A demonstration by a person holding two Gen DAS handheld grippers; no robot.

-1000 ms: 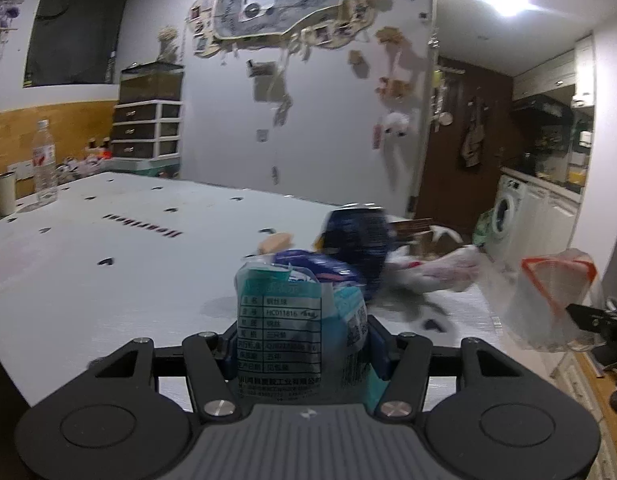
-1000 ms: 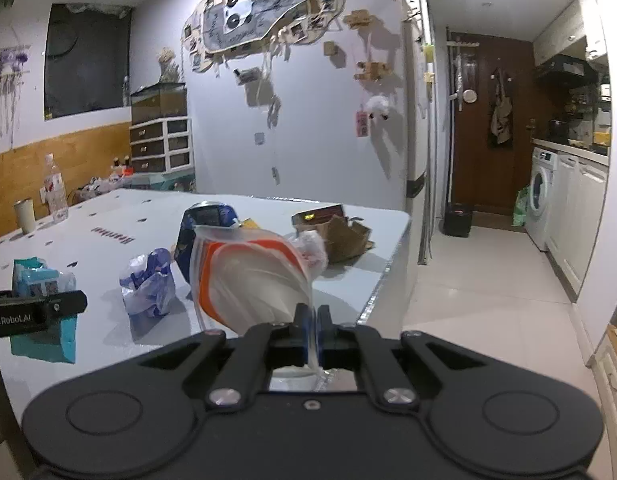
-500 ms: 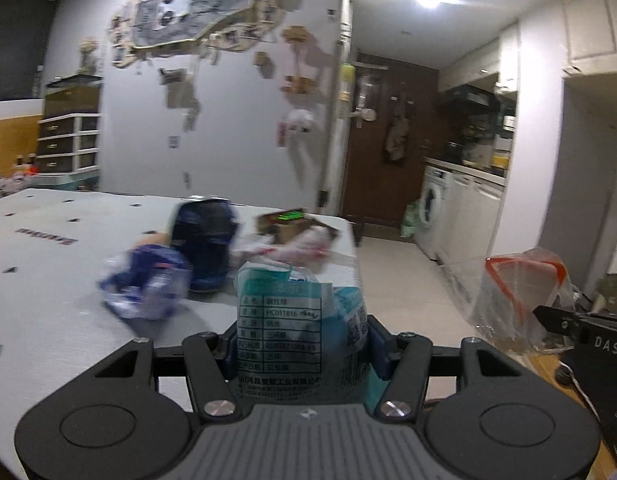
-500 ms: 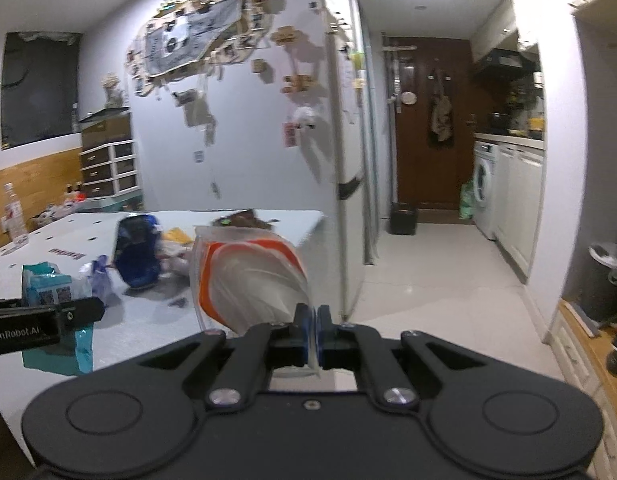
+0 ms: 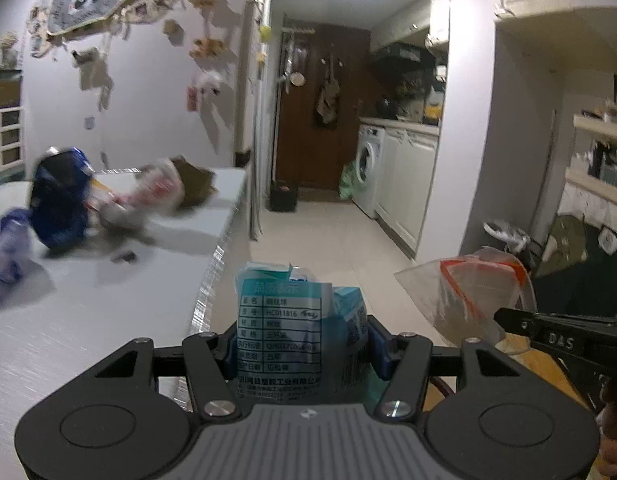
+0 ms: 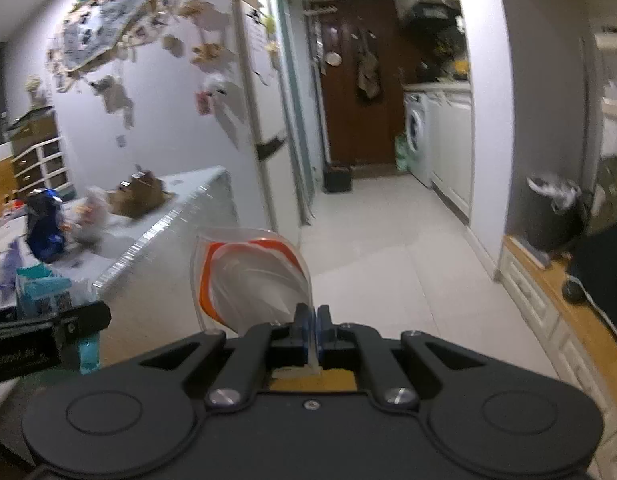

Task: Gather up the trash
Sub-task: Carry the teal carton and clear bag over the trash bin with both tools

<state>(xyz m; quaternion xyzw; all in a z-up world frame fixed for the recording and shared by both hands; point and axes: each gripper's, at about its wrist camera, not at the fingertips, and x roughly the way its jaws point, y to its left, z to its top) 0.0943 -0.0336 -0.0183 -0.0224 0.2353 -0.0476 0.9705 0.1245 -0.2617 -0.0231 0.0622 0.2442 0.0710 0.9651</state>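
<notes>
My left gripper (image 5: pixel 300 344) is shut on a teal packet (image 5: pixel 292 332) with a printed white label, held upright past the table's edge. My right gripper (image 6: pixel 312 322) is shut on the rim of a clear plastic bag (image 6: pixel 252 276) with an orange stripe. In the left wrist view that bag (image 5: pixel 468 296) hangs to the right of the packet, a short gap away. The right wrist view shows the packet (image 6: pixel 44 292) at lower left, with the left gripper's finger in front of it. A dark trash bin (image 6: pixel 552 216) with a white liner stands on the floor at the right.
More trash lies on the white table (image 5: pixel 108 288): a blue can (image 5: pixel 60 200), a crumpled blue wrapper (image 5: pixel 8 248), a white-and-red wrapper (image 5: pixel 160 190) and a brown box (image 5: pixel 192 184). Beyond, a tiled corridor (image 6: pixel 388 240) leads to a brown door (image 6: pixel 356 92) and a washing machine (image 6: pixel 416 132).
Both grippers have swung right, away from the table and toward the corridor, and sunk a little. The packet and the bag stay gripped. The table's trash has slid to the left of both views.
</notes>
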